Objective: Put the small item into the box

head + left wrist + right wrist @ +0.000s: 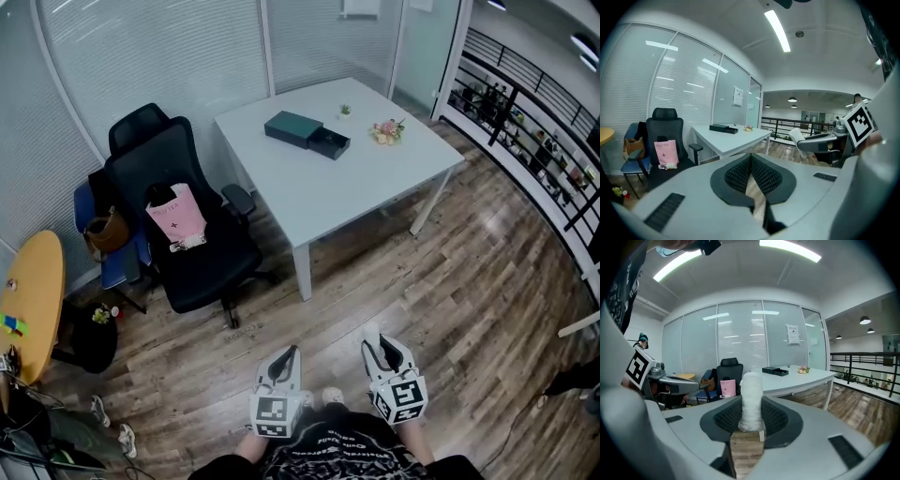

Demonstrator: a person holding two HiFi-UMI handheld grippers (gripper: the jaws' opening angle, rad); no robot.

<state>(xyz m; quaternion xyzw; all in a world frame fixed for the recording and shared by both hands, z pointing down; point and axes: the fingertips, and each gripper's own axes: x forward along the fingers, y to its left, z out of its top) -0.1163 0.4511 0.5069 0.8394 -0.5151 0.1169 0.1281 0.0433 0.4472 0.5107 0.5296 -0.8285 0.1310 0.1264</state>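
White fluffy item (751,385) stands clamped in the right gripper (751,406). The left gripper (751,159) is closed and empty. Both tilt slightly downward; the box (307,133) is well apart at twelve o'clock.

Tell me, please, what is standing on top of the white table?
The white table carries a dark green box with its drawer pulled out, a tiny potted plant and a small bunch of flowers. The drawer's inside cannot be made out.

Small item (751,399): white, fluffy, upright, clamped in right claw (751,414). Box (293,128): dark green, flat on white tabletop (356,187), drawer (329,142) slid out.
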